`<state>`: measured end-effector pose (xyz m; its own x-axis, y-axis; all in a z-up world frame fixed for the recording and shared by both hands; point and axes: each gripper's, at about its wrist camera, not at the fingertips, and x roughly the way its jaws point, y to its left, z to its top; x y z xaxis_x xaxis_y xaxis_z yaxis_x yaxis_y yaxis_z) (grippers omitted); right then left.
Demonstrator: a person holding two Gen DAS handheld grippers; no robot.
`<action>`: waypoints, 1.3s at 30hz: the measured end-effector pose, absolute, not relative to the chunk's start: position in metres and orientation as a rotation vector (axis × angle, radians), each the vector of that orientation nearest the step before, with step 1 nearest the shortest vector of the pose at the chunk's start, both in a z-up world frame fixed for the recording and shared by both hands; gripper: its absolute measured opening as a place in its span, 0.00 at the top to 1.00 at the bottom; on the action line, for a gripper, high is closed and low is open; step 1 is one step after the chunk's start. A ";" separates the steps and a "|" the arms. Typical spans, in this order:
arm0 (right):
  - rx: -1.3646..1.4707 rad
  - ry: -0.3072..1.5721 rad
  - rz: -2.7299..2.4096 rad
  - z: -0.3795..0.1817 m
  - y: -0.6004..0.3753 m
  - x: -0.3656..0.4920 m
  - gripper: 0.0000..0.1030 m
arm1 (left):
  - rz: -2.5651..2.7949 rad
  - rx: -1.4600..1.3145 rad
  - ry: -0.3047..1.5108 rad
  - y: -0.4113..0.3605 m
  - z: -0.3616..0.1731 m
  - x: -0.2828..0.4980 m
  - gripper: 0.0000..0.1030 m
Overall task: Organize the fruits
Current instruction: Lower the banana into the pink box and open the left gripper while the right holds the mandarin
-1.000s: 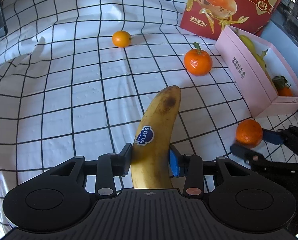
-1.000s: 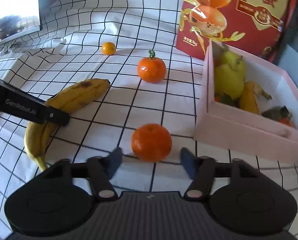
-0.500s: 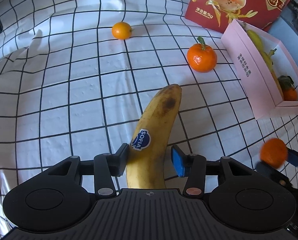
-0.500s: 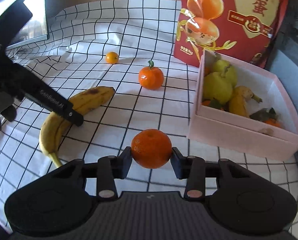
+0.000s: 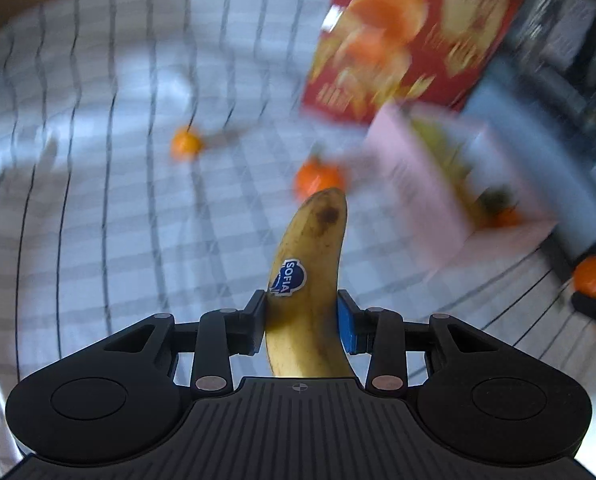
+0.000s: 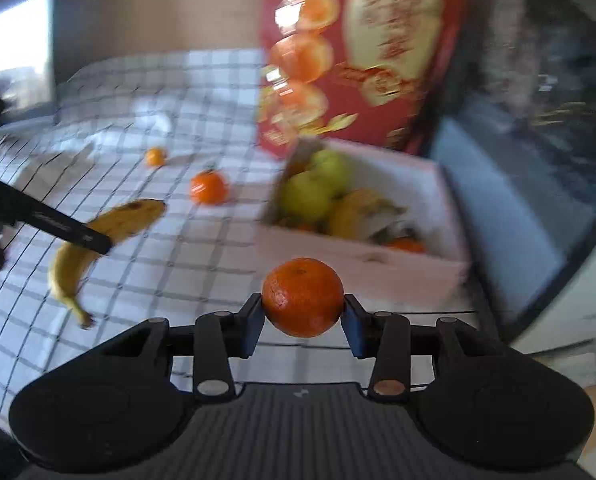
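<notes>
Banana [image 5: 306,280] sits between the pads of my left gripper [image 5: 302,320], whose jaws are closing on it, and its long side points straight ahead; the pink box [image 5: 430,184] with fruit inside is ahead and to the right. From my right gripper [image 6: 302,316], I see a tangerine [image 6: 302,297] squeezed tight between the pads, and the pink box [image 6: 362,264] is just ahead and closer to this hand, with green pears [image 6: 318,188] and other fruit in it.
</notes>
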<state>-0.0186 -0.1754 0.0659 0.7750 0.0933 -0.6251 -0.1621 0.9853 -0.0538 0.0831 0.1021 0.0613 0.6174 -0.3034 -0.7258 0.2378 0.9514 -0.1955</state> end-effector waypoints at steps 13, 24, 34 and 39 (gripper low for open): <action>0.036 0.653 0.059 0.066 -0.239 -0.023 0.60 | -0.587 0.072 0.675 -0.057 0.157 0.170 0.60; 0.181 0.703 0.015 0.034 -0.280 -0.026 0.60 | -0.623 0.315 0.917 -0.169 0.086 0.239 0.60; 0.238 0.747 0.007 0.018 -0.304 -0.005 0.60 | -0.546 0.451 0.889 -0.206 0.046 0.241 0.60; 0.223 0.766 0.029 0.014 -0.303 0.002 0.60 | -0.542 0.393 0.906 -0.208 0.036 0.245 0.60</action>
